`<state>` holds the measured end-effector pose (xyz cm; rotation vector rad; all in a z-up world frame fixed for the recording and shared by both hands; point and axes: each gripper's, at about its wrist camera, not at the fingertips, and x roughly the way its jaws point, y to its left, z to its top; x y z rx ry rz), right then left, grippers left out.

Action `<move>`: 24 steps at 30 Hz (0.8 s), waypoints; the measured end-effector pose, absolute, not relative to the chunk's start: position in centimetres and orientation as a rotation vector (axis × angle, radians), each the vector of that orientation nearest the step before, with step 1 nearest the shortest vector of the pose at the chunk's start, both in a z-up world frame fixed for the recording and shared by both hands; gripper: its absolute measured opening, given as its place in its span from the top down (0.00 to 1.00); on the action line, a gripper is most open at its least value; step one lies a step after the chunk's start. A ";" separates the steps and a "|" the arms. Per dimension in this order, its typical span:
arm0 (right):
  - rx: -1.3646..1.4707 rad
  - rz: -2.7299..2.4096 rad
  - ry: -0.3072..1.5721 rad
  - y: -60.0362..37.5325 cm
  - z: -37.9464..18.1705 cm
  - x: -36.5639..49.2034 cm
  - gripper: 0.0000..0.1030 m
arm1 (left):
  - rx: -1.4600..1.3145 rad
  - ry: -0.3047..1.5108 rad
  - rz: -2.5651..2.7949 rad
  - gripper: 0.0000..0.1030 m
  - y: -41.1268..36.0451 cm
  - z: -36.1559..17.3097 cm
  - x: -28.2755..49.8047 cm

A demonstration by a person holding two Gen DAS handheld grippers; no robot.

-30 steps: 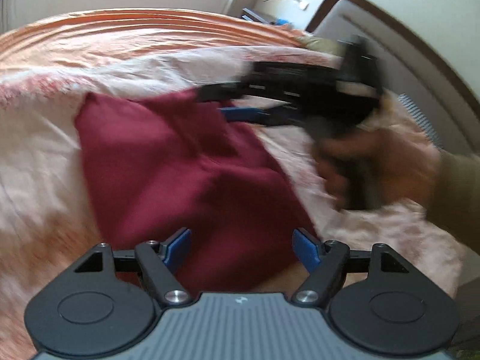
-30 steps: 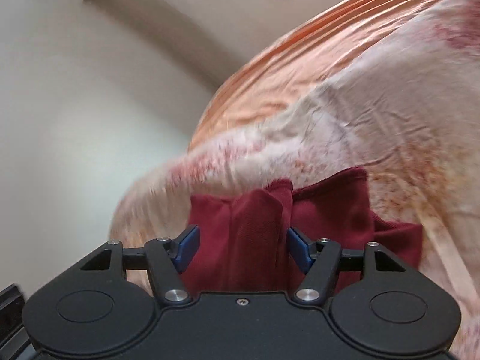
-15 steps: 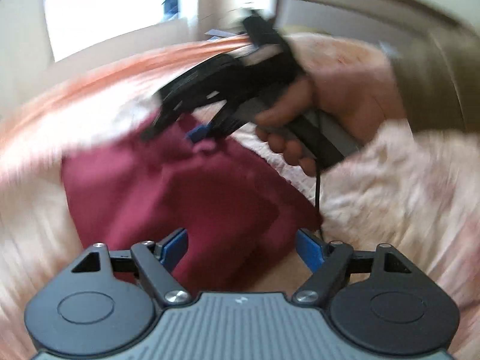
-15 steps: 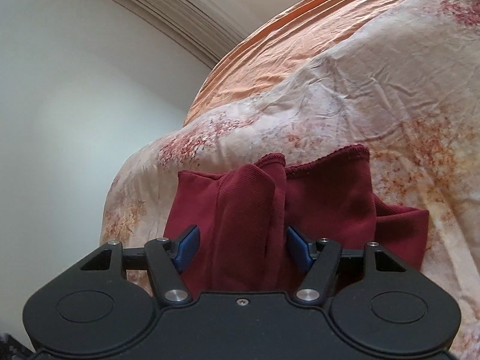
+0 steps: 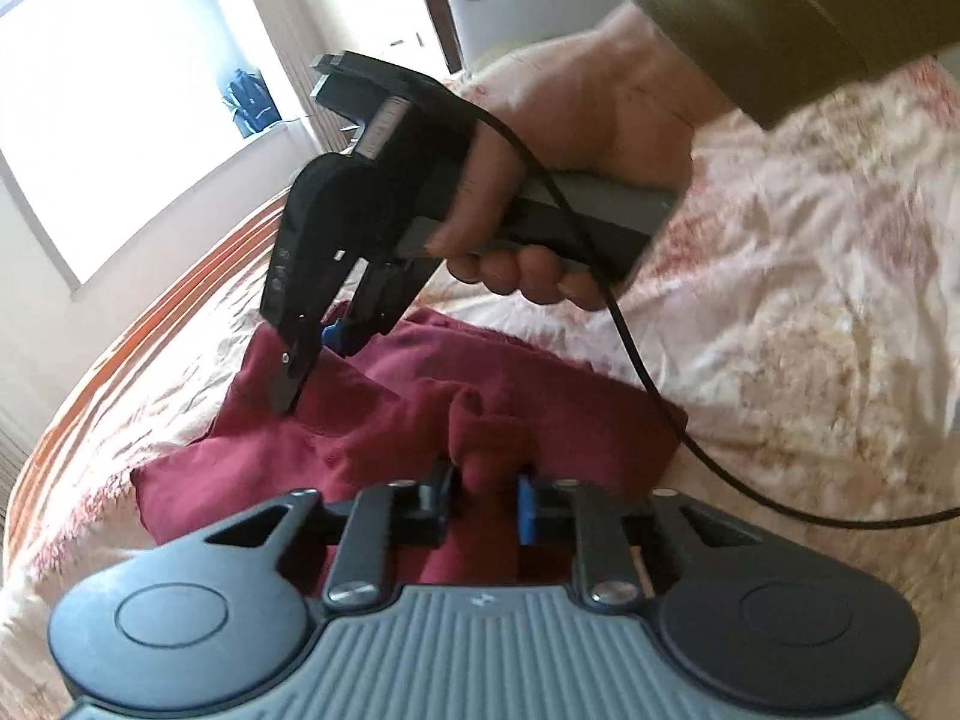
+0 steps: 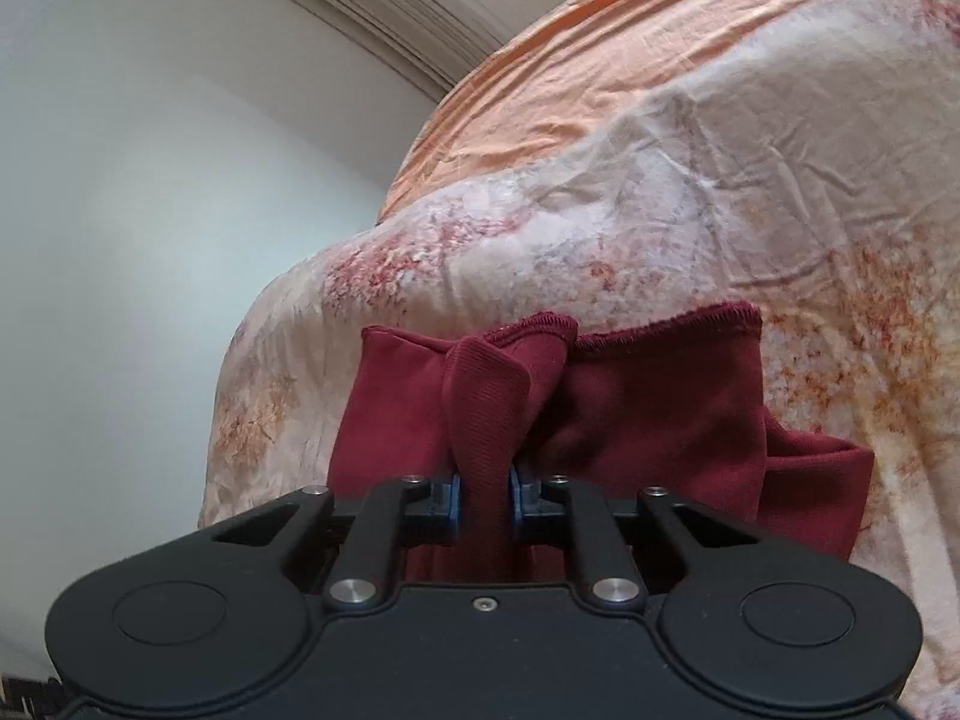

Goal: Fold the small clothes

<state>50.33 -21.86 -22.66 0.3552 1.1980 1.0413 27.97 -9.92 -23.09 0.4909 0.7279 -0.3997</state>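
On the bed (image 6: pixel 750 150), over a floral cover, lies the maroon garment (image 5: pixel 384 438), bunched and only half flat. Both grippers stood wide open around the cloth a second ago; now both have closed on it. The left gripper (image 5: pixel 483 498) has its jaws drawn in on a raised ridge of fabric at the near edge, the cloth filling the gap between the fingers. The right gripper (image 6: pixel 483 495) likewise pinches a ribbed fold, likely a cuff or waistband, though the bunching makes it hard to say which. Seen from the left wrist view, the right gripper (image 5: pixel 318 348), held in the right hand (image 5: pixel 576 168), comes down on the far left part of the garment with its tips touching the cloth, a black cable (image 5: pixel 636 360) trailing from it across the garment and cover.

This change probably means the grasp step is finished and the fold itself can start: with two hold points set well apart on one garment, a lift and carry-over looks like the next call. The garment lies directly under and between both grippers, its hemmed edge (image 6: pixel 666 330) turned away from the right wrist camera, its bulk spread from the left gripper out toward the right one. A loose fold on the right side (image 6: pixel 822 474) may drag when lifted.
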 end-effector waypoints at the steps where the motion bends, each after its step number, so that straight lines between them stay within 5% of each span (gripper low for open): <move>1: 0.358 1.049 1.188 -22.0 -22.3 50.3 0.86 | 0.474 0.725 -0.400 0.84 -9.8 -22.9 28.0; 9: 0.431 1.071 1.103 -26.1 -18.0 51.0 0.87 | 0.381 0.631 -0.436 0.86 -9.4 -18.4 27.8; 17: 0.431 0.899 1.191 -29.1 -22.9 50.6 0.83 | 0.416 0.728 -0.485 0.85 -9.9 -21.3 28.3; 19: 0.461 0.854 1.181 -29.8 -23.5 50.3 0.69 | 0.447 0.742 -0.485 0.79 -10.7 -22.2 28.0; 24: 0.429 0.839 1.100 -31.6 -21.2 48.8 0.59 | 0.458 0.713 -0.540 0.46 -11.6 -22.4 26.3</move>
